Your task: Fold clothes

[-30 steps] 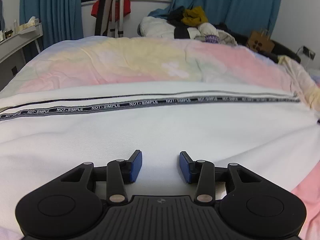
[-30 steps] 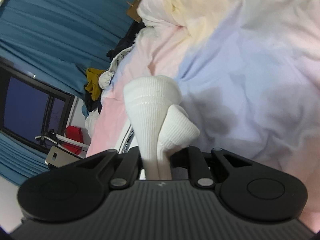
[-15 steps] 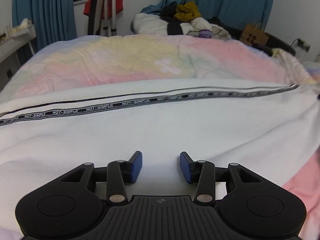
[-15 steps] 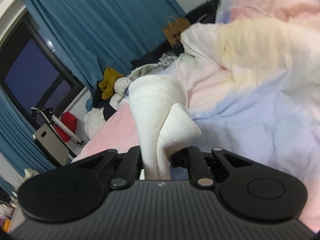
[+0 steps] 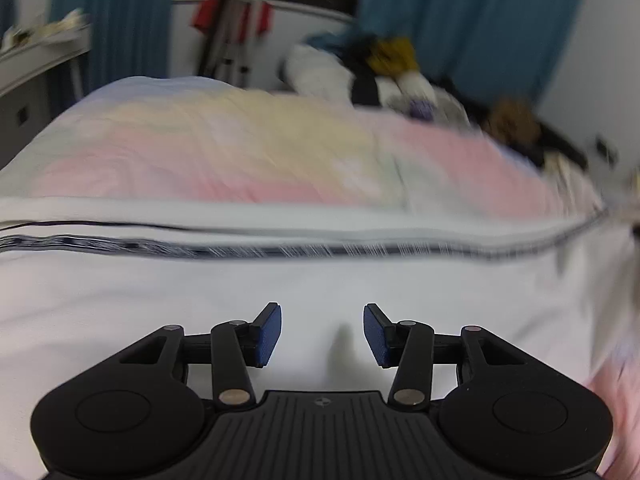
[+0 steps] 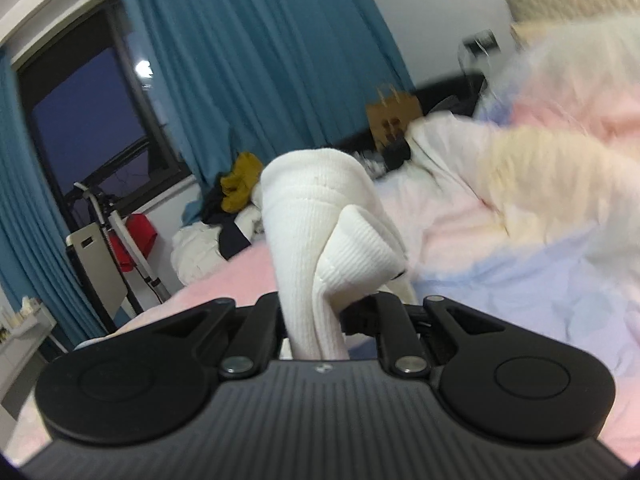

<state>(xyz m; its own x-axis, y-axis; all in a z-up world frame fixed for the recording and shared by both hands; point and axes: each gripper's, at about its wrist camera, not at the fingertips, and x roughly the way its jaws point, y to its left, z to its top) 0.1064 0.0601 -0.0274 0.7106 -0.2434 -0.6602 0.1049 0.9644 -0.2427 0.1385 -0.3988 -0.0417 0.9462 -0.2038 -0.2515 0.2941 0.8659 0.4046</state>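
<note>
A white garment [image 5: 280, 280] with a black lettered stripe [image 5: 280, 250] lies spread across the bed in the left wrist view. My left gripper [image 5: 322, 334] hovers just above its near part; the blue pads [image 5: 269, 334] are apart and the jaws are opening, with nothing between them. In the right wrist view my right gripper [image 6: 316, 320] is shut on a bunched ribbed white cuff of the garment [image 6: 320, 232], which stands up out of the jaws, lifted above the bed.
The pastel pink, yellow and blue duvet [image 5: 240, 148] covers the bed. A pile of clothes [image 5: 384, 76] lies at its far end by blue curtains [image 6: 260, 60]. A brown paper bag [image 6: 394, 118], a window and a stand with a red item [image 6: 134, 240] stand behind.
The right gripper has risen and rolled with the cuff, so the view swung from the duvet to curtains and window. The left gripper shifted sideways over the garment and its pads spread slightly.
</note>
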